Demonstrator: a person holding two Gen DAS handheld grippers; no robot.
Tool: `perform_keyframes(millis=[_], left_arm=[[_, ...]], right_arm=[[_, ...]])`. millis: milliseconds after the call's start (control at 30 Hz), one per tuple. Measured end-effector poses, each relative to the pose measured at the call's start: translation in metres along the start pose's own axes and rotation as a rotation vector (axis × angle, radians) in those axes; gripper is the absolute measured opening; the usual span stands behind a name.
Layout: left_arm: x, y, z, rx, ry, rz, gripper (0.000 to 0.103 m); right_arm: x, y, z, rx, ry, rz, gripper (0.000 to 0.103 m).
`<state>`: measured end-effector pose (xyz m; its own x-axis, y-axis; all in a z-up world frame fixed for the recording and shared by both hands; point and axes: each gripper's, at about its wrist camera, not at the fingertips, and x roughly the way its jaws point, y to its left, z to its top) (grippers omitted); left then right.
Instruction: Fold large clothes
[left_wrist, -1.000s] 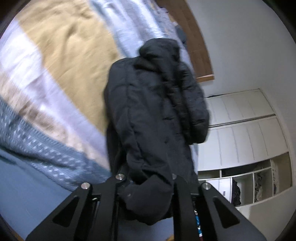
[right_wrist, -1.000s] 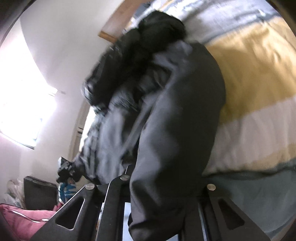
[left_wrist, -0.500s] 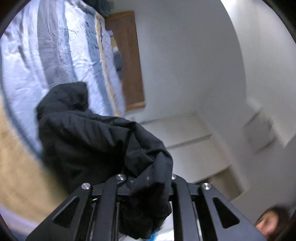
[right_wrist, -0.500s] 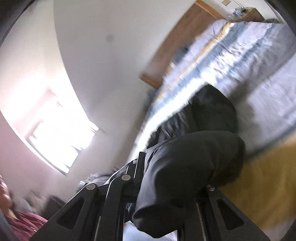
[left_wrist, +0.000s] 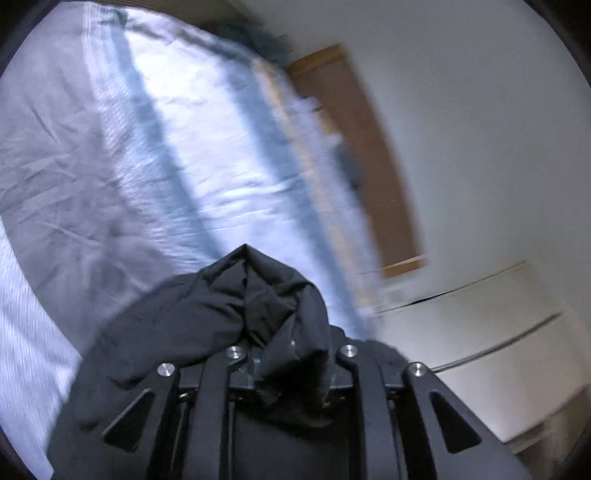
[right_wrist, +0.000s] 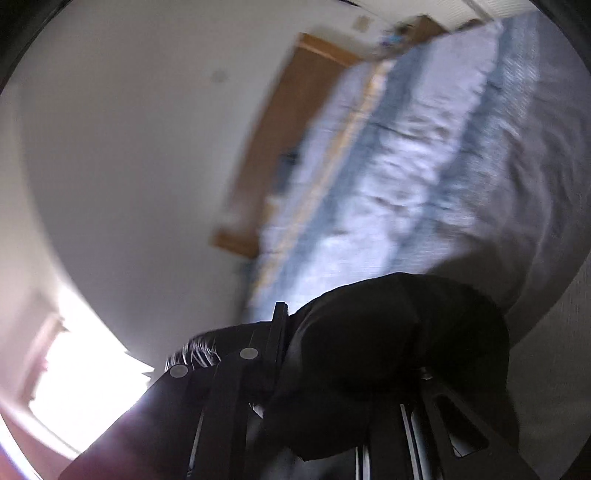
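A black padded jacket (left_wrist: 221, 314) is bunched over my left gripper (left_wrist: 291, 354), with a fold caught between the fingers; the jaws are opening. In the right wrist view another part of the black jacket (right_wrist: 406, 332) drapes over my right gripper (right_wrist: 351, 369) and hides its fingertips; a fold sits between these jaws, which are opening too. Both grippers hang over the bed (left_wrist: 166, 166) with its blue and white striped cover (right_wrist: 443, 147). The picture is blurred by motion.
A wooden headboard (left_wrist: 369, 155) (right_wrist: 288, 129) stands against the white wall at the bed's far end. White wardrobe doors (left_wrist: 480, 332) are at the right in the left wrist view. A bright window (right_wrist: 92, 369) is low left in the right wrist view.
Both grippers swept across the bed with the jacket. It hung long over the yellow part of the cover before; now it is bunched low at the fingers, and the views face the headboard.
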<state>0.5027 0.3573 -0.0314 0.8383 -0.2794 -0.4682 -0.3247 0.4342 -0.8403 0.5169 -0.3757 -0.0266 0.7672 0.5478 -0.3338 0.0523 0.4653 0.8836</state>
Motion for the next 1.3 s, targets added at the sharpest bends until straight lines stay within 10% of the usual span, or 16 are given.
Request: perform_keyframes(millis=[67,333,433,500,567,867,1167,1300], left_arm=[[0.040,0.026,0.002,-0.020,0.062,0.037,0.020],[0.082,0.069,0.014,-0.178,0.154,-0.105,0.026],[0.074,0.073,0.020,-0.273,0.147,-0.211,0.063],[0.052,0.060,0.034,-0.279,0.100,-0.243,0.071],[0.026,0.042,0.048,-0.213,0.075,-0.212,0.071],[-0.049,-0.066,-0.003,0.375,0.091,0.155,0.072],[0.016,-0.111,-0.154,0.709,0.201,0.142,0.072],[0.079,-0.132,-0.167,0.825,0.256,0.230,0.072]], right_arm=[[0.038,-0.031,0.002,0.043,0.041,-0.106,0.015],[0.088,-0.068,0.002,0.108,0.096,-0.072,0.014],[0.074,-0.064,0.004,0.154,0.096,-0.041,0.033],[0.061,-0.055,0.008,0.160,0.087,-0.022,0.073],[0.049,-0.044,0.015,0.138,0.070,-0.019,0.095],[0.000,0.064,-0.003,-0.231,0.088,-0.155,0.092],[0.055,0.136,-0.152,-0.706,0.207,-0.244,0.087],[0.109,0.131,-0.159,-0.801,0.237,-0.346,0.087]])
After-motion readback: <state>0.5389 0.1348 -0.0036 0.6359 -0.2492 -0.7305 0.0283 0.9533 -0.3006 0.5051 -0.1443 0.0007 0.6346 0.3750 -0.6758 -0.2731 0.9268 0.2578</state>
